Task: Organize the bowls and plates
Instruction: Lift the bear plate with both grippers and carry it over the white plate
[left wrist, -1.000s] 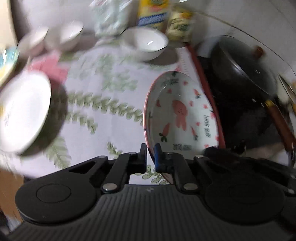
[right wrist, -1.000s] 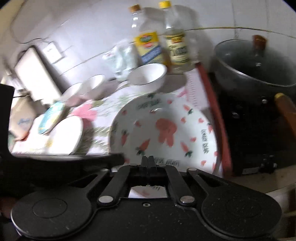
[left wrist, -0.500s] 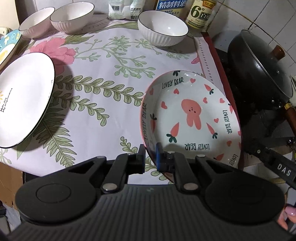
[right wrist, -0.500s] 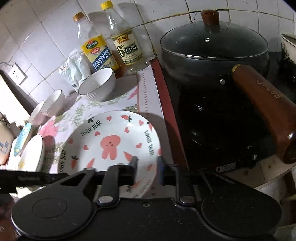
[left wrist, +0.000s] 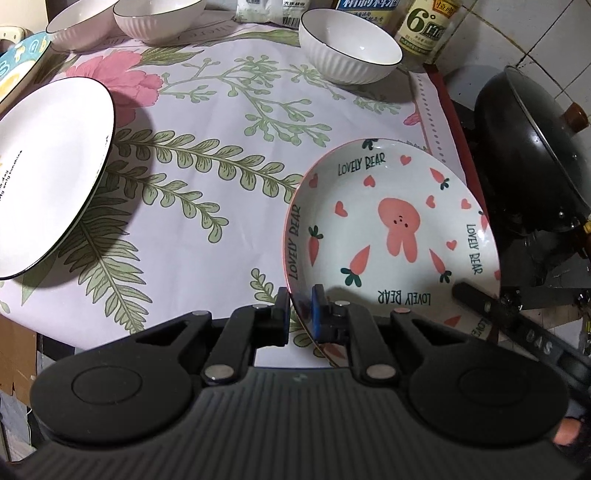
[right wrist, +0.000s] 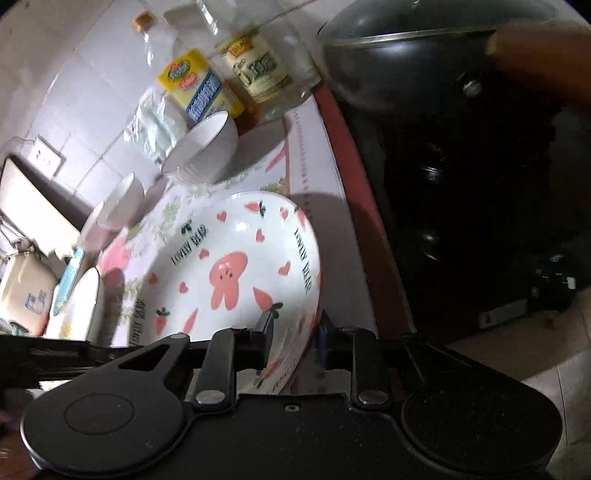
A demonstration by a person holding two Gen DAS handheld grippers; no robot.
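A white rabbit plate [left wrist: 395, 229] with pink carrots and hearts lies at the right edge of the floral tablecloth [left wrist: 221, 155]. My left gripper [left wrist: 300, 312] is shut on its near left rim. My right gripper [right wrist: 295, 332] is open with its jaws on either side of the plate's near right rim [right wrist: 236, 273]; its finger also shows in the left wrist view [left wrist: 480, 302]. A plain white plate [left wrist: 48, 170] lies at the left. One white ribbed bowl [left wrist: 349, 55] stands at the back, two more bowls [left wrist: 155, 18] at the back left.
A black lidded wok [left wrist: 532, 155] sits on the stove right of the cloth. Bottles [left wrist: 428, 26] and a bag [left wrist: 266, 11] stand along the tiled back wall. A blue patterned plate [left wrist: 18, 66] lies at the far left. The table's front edge is just below the grippers.
My right gripper opened from shut, then moved in so that its jaws sit around the rabbit plate's right rim. My left gripper stays shut on the plate.
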